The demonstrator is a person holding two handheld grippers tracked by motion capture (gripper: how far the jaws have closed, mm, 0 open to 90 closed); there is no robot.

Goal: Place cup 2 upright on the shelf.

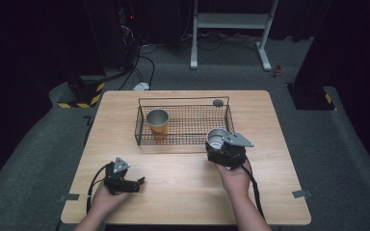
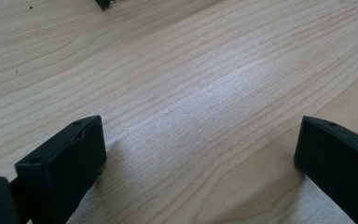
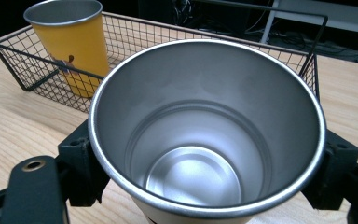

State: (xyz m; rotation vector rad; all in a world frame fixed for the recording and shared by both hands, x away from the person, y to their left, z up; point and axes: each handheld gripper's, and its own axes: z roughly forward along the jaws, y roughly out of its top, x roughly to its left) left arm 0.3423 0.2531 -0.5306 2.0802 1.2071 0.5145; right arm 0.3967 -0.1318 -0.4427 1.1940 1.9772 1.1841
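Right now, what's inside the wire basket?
One yellow cup stands upright in the left part of the wire basket; its inside can't be seen. The rest shows bare mesh, though the held metal cup covers the near right corner.

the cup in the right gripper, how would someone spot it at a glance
Find the wire basket on the wooden table; just outside its near right corner the right gripper clamps a metal cup. Unlike the yellow cup standing inside the basket, it is held.

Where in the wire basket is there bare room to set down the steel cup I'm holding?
The wire basket has bare mesh to the right of the yellow cup, which stands at its left end. The right tongs hold the steel cup at the basket's near right corner.
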